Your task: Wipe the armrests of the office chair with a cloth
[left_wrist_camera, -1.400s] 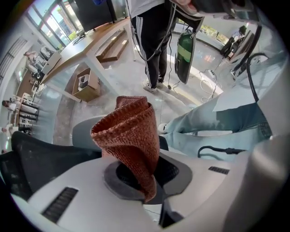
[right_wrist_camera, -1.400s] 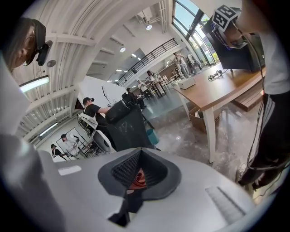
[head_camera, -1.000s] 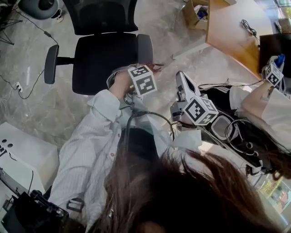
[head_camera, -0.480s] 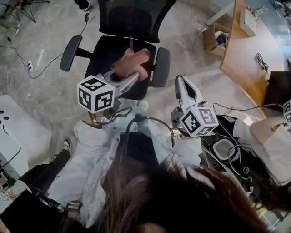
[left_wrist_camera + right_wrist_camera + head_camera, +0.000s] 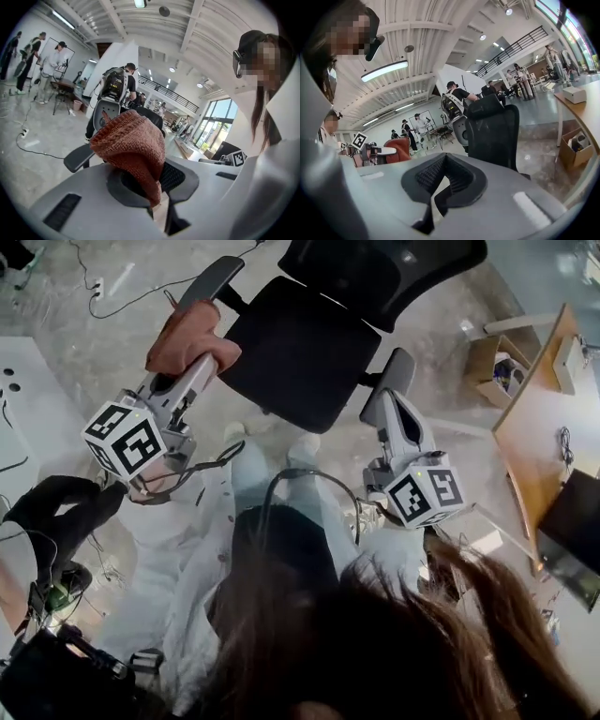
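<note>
— While you hold the left gripper point(image 5: 202, 362) out ahead, its jaws are clamped on the cloth point(image 5: 190, 332), a rust-coloured knit bunched over the tips.

— That cloth sits just beside the near end of the left armrest point(image 5: 208, 282). From the head view you cannot tell whether it touches the pad. In the left gripper view the armrest juts out low on the cloth's left.

— Your right gripper point(image 5: 392, 407) has its jaws drawn together with nothing between them. Its tips lie right by the front of the right armrest point(image 5: 400, 367).

— Between the two arms you have the office chair's black seat point(image 5: 295, 352), its front edge turned toward you, and the backrest point(image 5: 375, 273) beyond it.

— To your left, open grey stone floor point(image 5: 84, 343) runs out from the chair, with a thin cable point(image 5: 44, 152) trailing across it.

— Nearer you on that side stands a white cabinet point(image 5: 28, 399), its corner well apart from the cloth.

— On your right the room is tighter. A wooden desk point(image 5: 539, 427) has its edge angled toward the chair, and a cardboard box point(image 5: 495, 371) stands on the floor beside it.

— The hall is big and bright, with white beams overhead. People point(image 5: 51, 63) stand well back from you, and one person with a backpack point(image 5: 115, 86) is just behind the chair.
</note>
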### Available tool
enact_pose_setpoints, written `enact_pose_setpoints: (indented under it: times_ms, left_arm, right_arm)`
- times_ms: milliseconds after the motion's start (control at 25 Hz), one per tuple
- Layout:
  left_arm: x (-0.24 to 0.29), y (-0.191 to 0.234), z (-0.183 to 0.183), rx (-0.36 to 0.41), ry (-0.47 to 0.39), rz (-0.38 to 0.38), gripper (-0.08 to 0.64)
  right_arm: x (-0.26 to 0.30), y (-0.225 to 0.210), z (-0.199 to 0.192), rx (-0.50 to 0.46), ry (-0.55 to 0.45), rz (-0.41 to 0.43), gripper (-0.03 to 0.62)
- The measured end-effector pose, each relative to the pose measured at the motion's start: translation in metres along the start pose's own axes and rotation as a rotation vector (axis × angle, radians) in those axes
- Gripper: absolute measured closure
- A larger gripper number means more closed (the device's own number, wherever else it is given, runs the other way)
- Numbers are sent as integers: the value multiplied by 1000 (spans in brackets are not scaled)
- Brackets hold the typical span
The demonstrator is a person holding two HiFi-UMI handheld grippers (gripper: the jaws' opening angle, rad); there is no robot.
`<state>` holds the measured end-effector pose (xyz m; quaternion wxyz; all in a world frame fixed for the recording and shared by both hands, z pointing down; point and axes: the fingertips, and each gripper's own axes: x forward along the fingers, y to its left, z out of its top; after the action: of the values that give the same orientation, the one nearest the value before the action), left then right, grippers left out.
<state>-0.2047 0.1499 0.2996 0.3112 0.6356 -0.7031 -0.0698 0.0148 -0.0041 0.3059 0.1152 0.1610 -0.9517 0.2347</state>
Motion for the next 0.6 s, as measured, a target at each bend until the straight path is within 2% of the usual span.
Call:
enact_pose_setpoints:
  times_ms: [120,280,440,600]
  left_arm:
    - [-22,35,5,-12,-48,60,514]
    - [-27,80,15,-5,-56,45,514]
    - [-21,132,40,39,-27,-37,514]
    - [-15,189,80,105,54,-142,514]
  right_arm:
    - [32,17,-13,-19,32,38,591]
    - [79,46,-24,-26,46,36,591]
    - [136,81,-33,-15,18,-6,591]
    - [191,124,-30,8,-35,-99,591]
